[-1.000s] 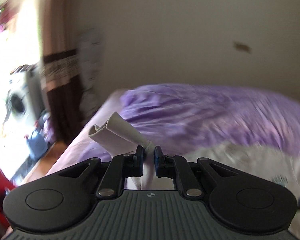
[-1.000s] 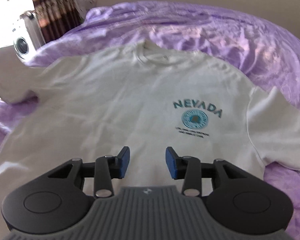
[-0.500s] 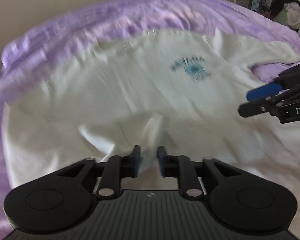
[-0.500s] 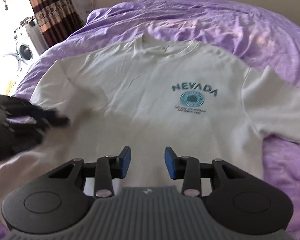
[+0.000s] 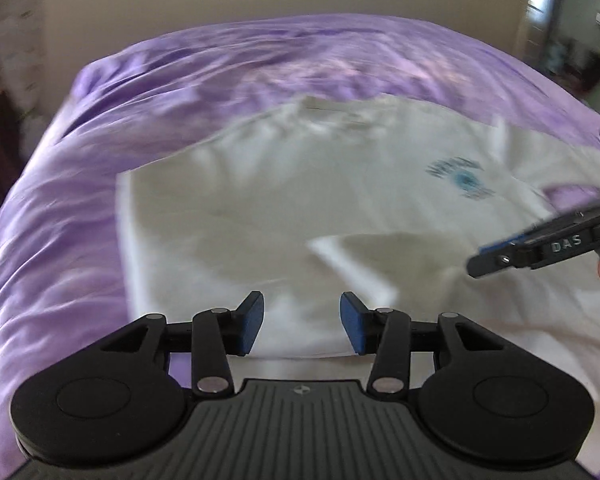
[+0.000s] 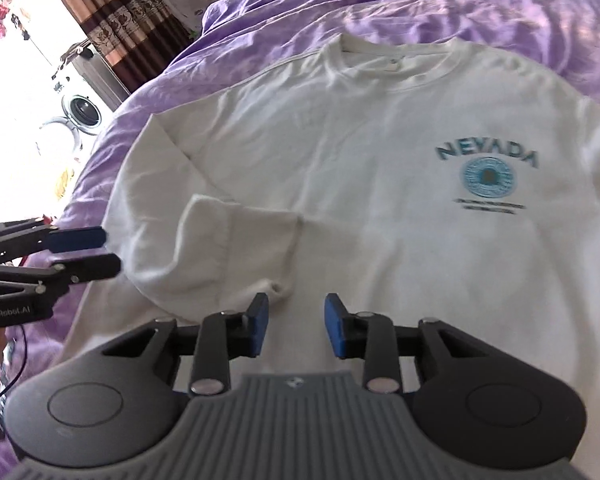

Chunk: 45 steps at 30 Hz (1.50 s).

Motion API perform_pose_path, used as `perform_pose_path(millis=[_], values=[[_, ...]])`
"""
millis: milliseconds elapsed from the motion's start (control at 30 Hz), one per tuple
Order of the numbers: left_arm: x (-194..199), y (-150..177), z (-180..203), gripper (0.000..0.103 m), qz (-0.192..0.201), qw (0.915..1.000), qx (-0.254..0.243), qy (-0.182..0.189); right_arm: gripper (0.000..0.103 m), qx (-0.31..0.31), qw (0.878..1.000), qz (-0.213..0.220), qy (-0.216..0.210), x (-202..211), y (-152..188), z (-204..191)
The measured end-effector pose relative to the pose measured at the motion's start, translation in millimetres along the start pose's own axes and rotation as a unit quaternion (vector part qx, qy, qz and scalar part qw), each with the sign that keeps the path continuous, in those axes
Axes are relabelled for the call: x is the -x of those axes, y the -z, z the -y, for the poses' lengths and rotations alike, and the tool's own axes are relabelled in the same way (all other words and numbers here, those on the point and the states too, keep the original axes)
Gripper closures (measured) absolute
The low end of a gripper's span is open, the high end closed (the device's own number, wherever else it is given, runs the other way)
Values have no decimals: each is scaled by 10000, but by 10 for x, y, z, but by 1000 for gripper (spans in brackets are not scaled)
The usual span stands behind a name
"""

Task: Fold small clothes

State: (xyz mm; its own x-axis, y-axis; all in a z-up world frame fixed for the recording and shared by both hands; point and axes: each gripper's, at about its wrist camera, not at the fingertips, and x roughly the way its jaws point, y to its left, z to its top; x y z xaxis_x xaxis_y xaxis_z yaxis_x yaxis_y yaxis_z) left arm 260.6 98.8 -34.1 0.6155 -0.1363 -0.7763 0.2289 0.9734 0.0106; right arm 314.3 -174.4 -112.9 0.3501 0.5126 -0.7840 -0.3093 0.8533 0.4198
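A white T-shirt point(image 6: 380, 152) with a blue NEVADA print point(image 6: 488, 156) lies face up on the purple bedspread; it also shows in the left wrist view point(image 5: 300, 184). Its left sleeve point(image 6: 220, 236) lies folded inward over the body. My left gripper point(image 5: 302, 324) is open and empty just above the shirt's left side; it also shows in the right wrist view point(image 6: 86, 250). My right gripper point(image 6: 296, 324) is open and empty above the shirt's lower middle; its fingers point(image 5: 500, 256) show at the right of the left wrist view.
The purple bedspread point(image 6: 420, 4) covers the bed around the shirt. A brown patterned curtain point(image 6: 112, 28) and a washing machine point(image 6: 82, 110) stand beyond the bed's far left side. A cable point(image 6: 16, 364) hangs near the left gripper.
My left gripper carried the sleeve in over the shirt's body, opened and let it go. It has drawn back to the left. My right gripper stayed open and shifted slightly.
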Motion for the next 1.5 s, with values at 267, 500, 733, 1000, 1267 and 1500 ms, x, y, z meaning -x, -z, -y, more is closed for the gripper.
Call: perform_pose_path(millis=[267,500,733,1000,1267,1500], values=[[-29,72,-483,51,30,9979,596,-247,80,-1296,9884,-252,-748,-611,-358,269],[-100,99,-702,51,69,9958,735,-538,101,-1416,9863,-404,-746,-824,-330,228],[-74,28,-962,54,172,9872,1332,-861,102,-400,9937,529,-902,-103,-935,-441],[-100,-239,-1127,54,407,9792,1788,-864,102,538,9721,2208,-578,1056,-1819,-955],[-523,-349,-960,54,181,9824,1738,-655,102,-388,9729,2222,513,1158,-1728,232],[-942,-314,-1000,54,-177,9742,2231,-279,102,-1611,9722,1358,1020,581,-1109,1494]])
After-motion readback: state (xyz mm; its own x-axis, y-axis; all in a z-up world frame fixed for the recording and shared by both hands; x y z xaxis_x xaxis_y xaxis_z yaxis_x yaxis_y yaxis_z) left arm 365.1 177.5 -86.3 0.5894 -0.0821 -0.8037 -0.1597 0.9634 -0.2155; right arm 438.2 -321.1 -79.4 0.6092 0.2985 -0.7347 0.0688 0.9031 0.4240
